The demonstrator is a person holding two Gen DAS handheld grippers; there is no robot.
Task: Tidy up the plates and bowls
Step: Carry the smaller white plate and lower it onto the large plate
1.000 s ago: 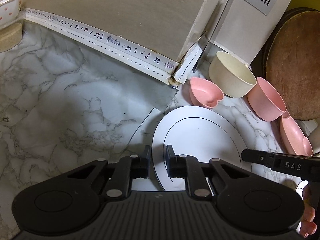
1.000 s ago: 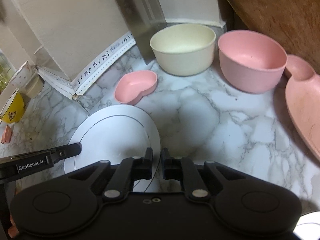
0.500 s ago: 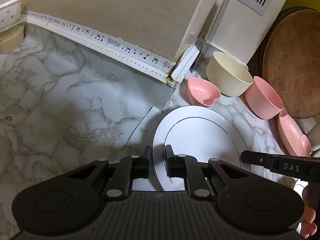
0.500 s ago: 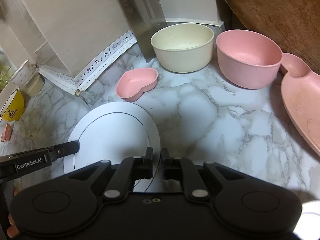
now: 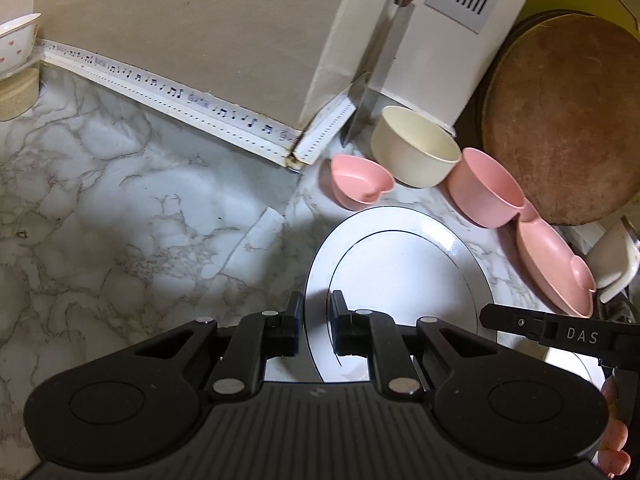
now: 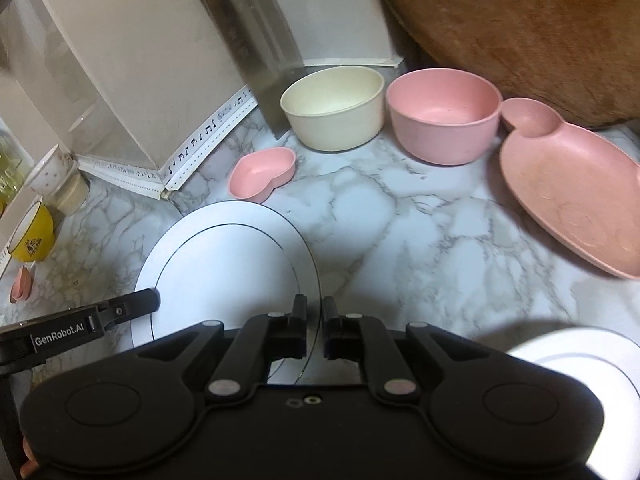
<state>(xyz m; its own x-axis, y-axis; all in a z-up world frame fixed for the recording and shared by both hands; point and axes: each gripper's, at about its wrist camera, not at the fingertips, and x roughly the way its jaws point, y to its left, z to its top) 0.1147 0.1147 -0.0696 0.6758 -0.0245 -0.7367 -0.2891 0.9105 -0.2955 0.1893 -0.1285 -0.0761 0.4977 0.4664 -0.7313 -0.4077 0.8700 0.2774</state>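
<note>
A white plate (image 5: 400, 272) with a thin dark ring hangs over the marble counter, gripped from both sides. My left gripper (image 5: 316, 320) is shut on its left rim. My right gripper (image 6: 314, 328) is shut on the opposite rim of the same plate (image 6: 228, 264). In each wrist view one finger of the other gripper shows at the plate's edge. Behind the plate stand a pink heart dish (image 6: 262, 172), a cream bowl (image 6: 332, 108) and a pink bowl (image 6: 444, 116). A pink divided plate (image 6: 572, 200) lies to the right.
A second white plate (image 6: 568, 364) lies at the lower right. A round wooden board (image 5: 560, 128) leans at the back right beside a white appliance (image 5: 440, 32). A yellow cup (image 6: 32, 232) and a small patterned cup (image 6: 48, 168) stand far left.
Both grippers have risen and drawn back together with the plate still in them. The bowls and the heart dish now look smaller and farther off.
</note>
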